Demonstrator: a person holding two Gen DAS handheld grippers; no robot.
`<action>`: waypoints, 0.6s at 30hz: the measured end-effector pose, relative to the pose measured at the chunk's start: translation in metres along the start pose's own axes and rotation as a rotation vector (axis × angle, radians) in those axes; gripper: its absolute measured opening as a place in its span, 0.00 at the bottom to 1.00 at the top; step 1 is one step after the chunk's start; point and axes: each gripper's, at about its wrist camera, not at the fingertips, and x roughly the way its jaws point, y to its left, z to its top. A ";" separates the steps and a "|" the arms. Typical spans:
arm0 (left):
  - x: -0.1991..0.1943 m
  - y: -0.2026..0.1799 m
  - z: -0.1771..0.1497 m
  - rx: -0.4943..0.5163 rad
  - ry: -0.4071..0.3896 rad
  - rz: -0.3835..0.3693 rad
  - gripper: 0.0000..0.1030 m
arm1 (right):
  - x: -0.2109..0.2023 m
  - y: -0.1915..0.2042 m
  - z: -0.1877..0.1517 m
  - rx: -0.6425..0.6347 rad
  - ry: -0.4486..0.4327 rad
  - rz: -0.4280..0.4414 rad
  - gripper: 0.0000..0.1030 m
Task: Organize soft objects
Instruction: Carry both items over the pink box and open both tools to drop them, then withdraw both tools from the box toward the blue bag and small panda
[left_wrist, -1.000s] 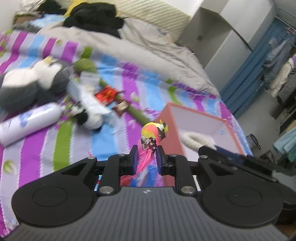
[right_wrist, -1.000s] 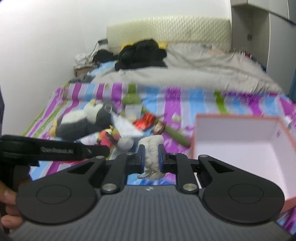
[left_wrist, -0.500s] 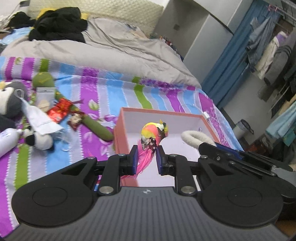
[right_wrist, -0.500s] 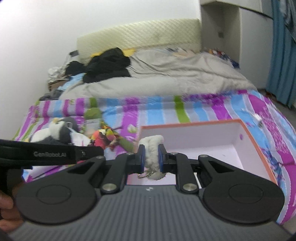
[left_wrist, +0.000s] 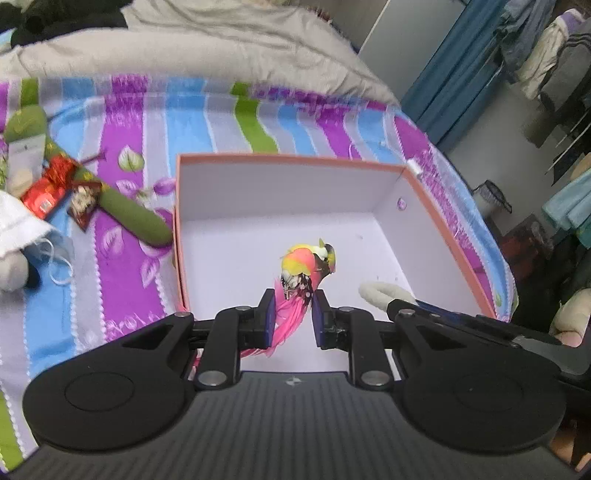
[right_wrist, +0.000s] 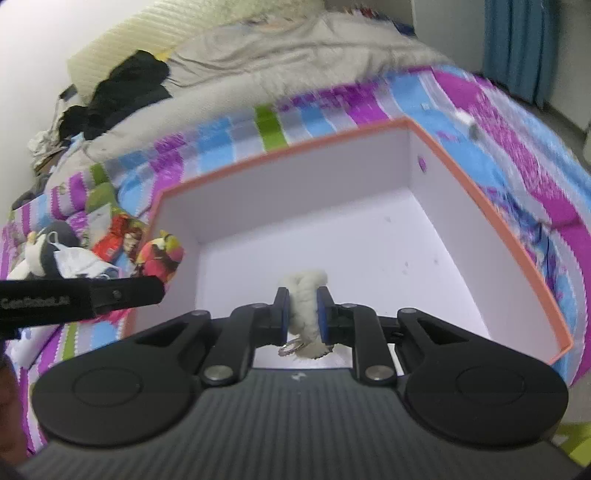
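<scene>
An orange-rimmed box (left_wrist: 288, 159) (right_wrist: 280, 155) with a white inside lies open on the striped bedspread. My left gripper (left_wrist: 291, 299) is shut on a small bright bird toy (left_wrist: 306, 264) with pink tail feathers, held above the box floor. My right gripper (right_wrist: 301, 295) is shut on a white fluffy keychain toy (right_wrist: 304, 302) with a metal ring under it, also over the box. In the left wrist view the fluffy toy (left_wrist: 384, 295) and the right gripper's body show at the right. In the right wrist view the bird toy (right_wrist: 162, 253) shows at the left, beside the box wall.
Left of the box lie a green plush (left_wrist: 129, 214), red packets (left_wrist: 46, 188), a white cloth (left_wrist: 18, 225) and a grey-white penguin plush (right_wrist: 44, 253). A grey duvet (left_wrist: 184, 48) and black clothes (right_wrist: 125, 92) lie further back. The bed edge and hanging clothes (left_wrist: 546, 66) are to the right.
Both grippers swung right from the toy pile to above the box and came lower, each keeping its toy. The box now fills the middle of both views.
</scene>
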 end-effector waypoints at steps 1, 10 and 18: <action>0.004 -0.001 0.000 0.006 0.010 -0.002 0.23 | 0.003 -0.003 -0.001 0.009 0.006 0.000 0.19; 0.001 -0.012 0.001 0.050 -0.010 0.006 0.55 | -0.001 -0.016 -0.006 0.021 0.017 -0.001 0.41; -0.046 -0.017 -0.005 0.083 -0.100 0.023 0.56 | -0.038 -0.003 -0.004 0.003 -0.065 0.023 0.41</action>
